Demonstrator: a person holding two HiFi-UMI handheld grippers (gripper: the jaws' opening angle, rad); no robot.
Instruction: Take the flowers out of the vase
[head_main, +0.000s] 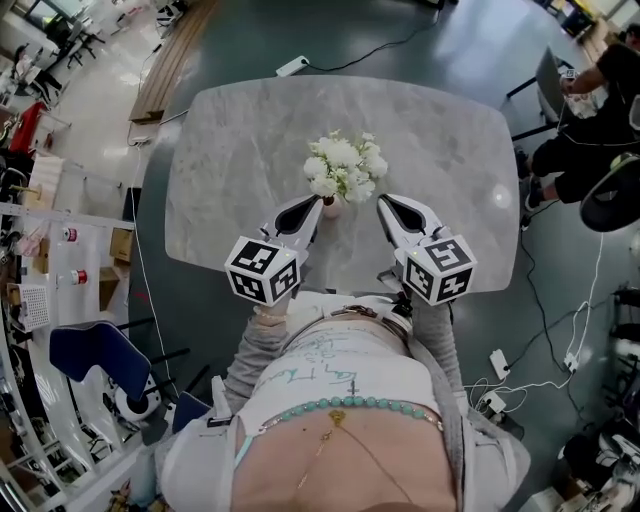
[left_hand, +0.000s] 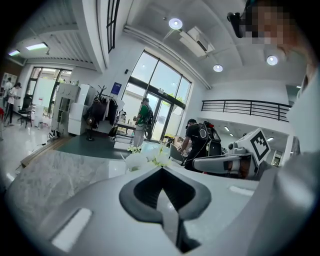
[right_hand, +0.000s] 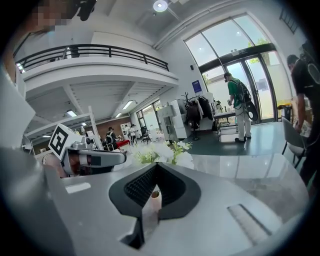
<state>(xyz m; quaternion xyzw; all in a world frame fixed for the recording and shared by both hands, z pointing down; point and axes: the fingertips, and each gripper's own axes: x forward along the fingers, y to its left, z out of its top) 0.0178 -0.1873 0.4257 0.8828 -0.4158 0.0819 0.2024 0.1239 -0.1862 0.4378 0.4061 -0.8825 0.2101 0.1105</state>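
A bunch of white flowers stands in a small pale vase on the grey marble table. My left gripper sits just left of the vase and my right gripper just right of it, both pointing away from me. Each is shut with nothing between its jaws. In the left gripper view the flowers rise just beyond the closed tips of the left gripper. In the right gripper view the flowers show past the right gripper, and a bit of the vase peeks through the pad gap.
A person sits at the table's far right. Cables and power strips lie on the floor to the right. Shelving and a blue chair stand to the left. People stand by the glass doors.
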